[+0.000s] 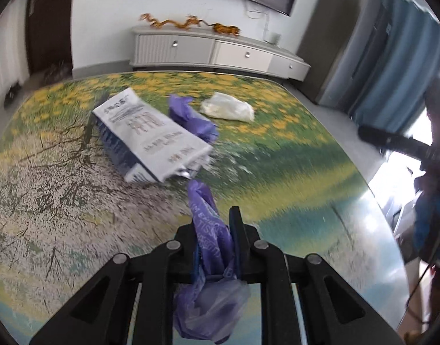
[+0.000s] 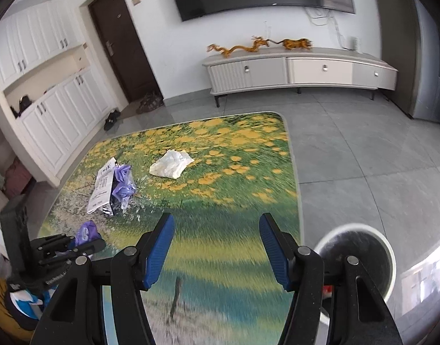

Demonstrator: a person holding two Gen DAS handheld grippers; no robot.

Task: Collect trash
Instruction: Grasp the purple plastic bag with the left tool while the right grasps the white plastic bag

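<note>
My left gripper [image 1: 217, 224] is shut on a crumpled purple tissue wrapper [image 1: 208, 230] and holds it above the flower-print table [image 1: 291, 172]. It also shows at the left of the right wrist view [image 2: 86, 243], with the wrapper [image 2: 87, 231] in it. On the table lie a white and blue paper box [image 1: 150, 136], a second purple wrapper [image 1: 191, 116] beside it, and a crumpled white bag [image 1: 227, 106]. My right gripper [image 2: 217, 247] is open and empty above the table's near right part. A white trash bin [image 2: 361, 261] stands on the floor to the right of the table.
A grey TV cabinet [image 2: 300, 70] with orange dragon figures stands along the far wall under a TV. White cupboards [image 2: 47, 106] and a dark door are at the left. Grey tiled floor [image 2: 363, 158] lies right of the table.
</note>
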